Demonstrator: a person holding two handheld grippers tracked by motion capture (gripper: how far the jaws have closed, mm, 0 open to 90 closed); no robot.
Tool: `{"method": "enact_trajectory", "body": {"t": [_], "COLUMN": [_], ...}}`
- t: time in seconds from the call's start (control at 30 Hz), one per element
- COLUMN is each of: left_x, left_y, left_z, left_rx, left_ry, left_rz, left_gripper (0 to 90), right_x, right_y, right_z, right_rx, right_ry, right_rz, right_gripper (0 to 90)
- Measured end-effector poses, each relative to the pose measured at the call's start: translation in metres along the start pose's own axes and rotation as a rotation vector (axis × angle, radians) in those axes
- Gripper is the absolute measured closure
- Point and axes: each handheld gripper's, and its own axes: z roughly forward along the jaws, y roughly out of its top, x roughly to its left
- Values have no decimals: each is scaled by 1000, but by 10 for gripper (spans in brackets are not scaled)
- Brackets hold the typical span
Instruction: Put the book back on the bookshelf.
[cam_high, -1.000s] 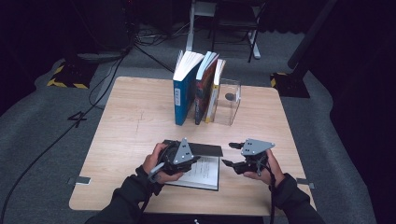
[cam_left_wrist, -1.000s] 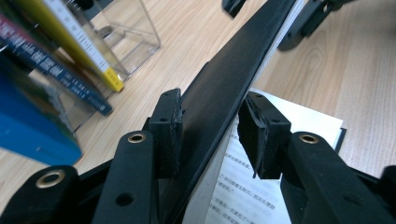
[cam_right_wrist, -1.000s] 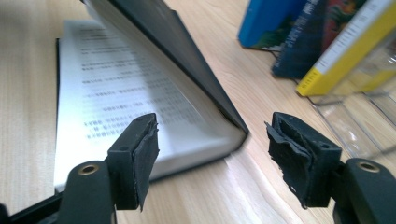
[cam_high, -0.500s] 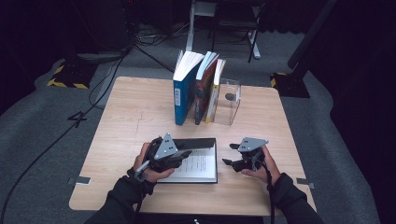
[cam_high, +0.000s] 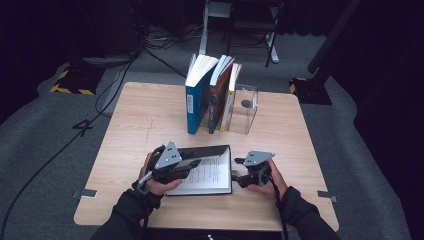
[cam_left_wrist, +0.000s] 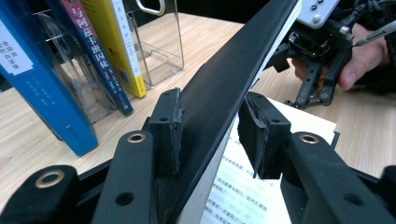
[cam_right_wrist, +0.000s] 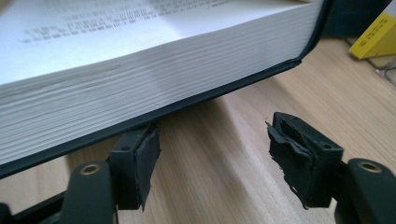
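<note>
A black-covered book (cam_high: 212, 175) lies open near the table's front edge, printed pages up. My left gripper (cam_high: 192, 165) is shut on its black front cover (cam_left_wrist: 233, 70), which stands lifted at a slant with a few pages along it. In the left gripper view the pads (cam_left_wrist: 170, 130) sit on either side of that cover. My right gripper (cam_high: 238, 176) is low at the book's right edge. Its jaws (cam_right_wrist: 212, 144) are open with bare wood between them, and the thick page block (cam_right_wrist: 140, 79) lies just ahead, above its left pad.
Upright at the back middle of the wooden table (cam_high: 140, 120) stand a blue book (cam_high: 197, 100), a dark red one (cam_high: 219, 95) and a yellow one (cam_high: 229, 102). They lean on a clear acrylic stand (cam_high: 247, 107). Cables run over the grey floor to the left.
My left gripper has swung left with the cover, opening the book wider. My right gripper has sunk toward the table beside the book's right edge.
</note>
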Motion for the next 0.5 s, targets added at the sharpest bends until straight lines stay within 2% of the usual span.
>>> {"method": "enact_trajectory", "body": {"t": [0.1,0.27,0.4,0.5], "left_x": [2,4,2,2], "left_y": [-1,1,4,4], "left_z": [0,5,14,19], "left_rx": [-22,-77,-116,-135], "left_ry": [0,-29,-53,-46], "left_rz": [-21,-61,-79,-87], "left_gripper": [603,603,602,598], "right_x": [-1,-2,-5,-9], "right_y": [2,10,16,18], "right_z": [-9,-30,-48,-57], "right_rx": [-58,-127,-157,-164], "right_ry": [-20,-54,-84,-122], "right_rz": [10,21,6,5], "right_gripper": [346,347,344,344]}}
